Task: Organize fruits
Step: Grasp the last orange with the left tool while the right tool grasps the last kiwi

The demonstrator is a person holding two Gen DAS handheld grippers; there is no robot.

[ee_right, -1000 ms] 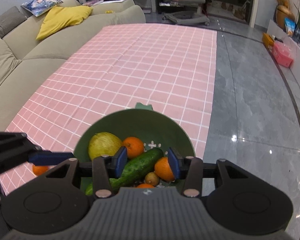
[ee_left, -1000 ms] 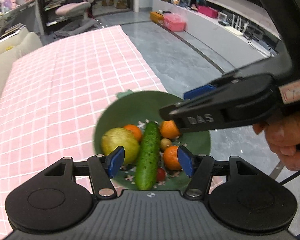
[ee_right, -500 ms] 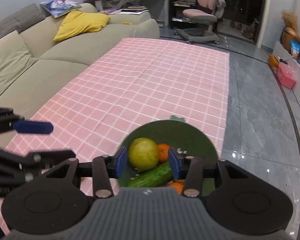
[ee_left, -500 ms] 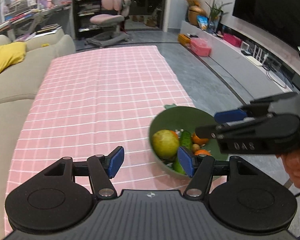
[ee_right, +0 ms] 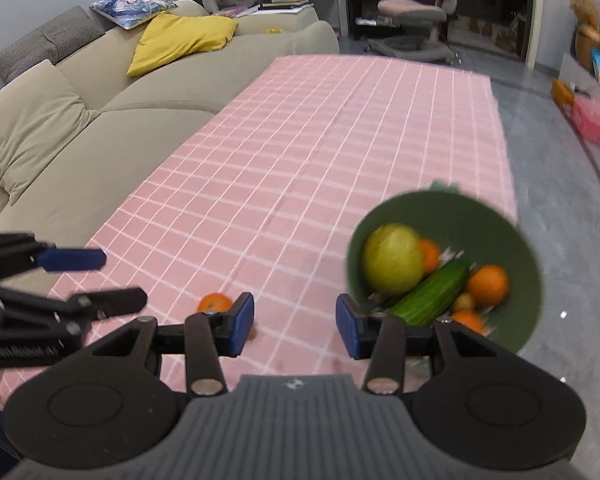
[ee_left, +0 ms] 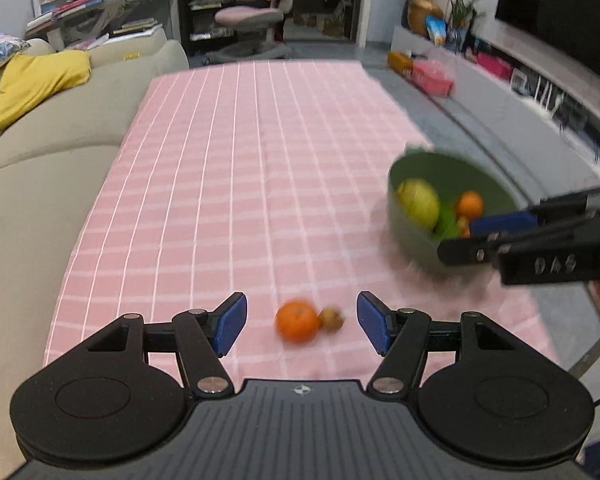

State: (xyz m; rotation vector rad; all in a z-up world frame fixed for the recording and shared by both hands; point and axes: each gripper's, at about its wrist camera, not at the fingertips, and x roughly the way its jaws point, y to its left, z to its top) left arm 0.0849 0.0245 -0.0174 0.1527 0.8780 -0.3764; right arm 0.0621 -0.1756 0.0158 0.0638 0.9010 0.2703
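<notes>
A green bowl stands at the right edge of the pink checked tablecloth. It holds a yellow-green fruit, a cucumber, several oranges and a small brown fruit. A loose orange and a small brown fruit lie on the cloth, just ahead of my left gripper, which is open and empty. My right gripper is open and empty, left of the bowl. The loose orange shows beside its left finger.
A beige sofa with a yellow cushion runs along the table's left side. Grey floor lies to the right of the table. A pink chair and shelves stand at the far end.
Both grippers have pulled back and swung left, away from above the bowl. The bowl now sits to the right in both views. The loose orange and brown fruit have come into the left view.
</notes>
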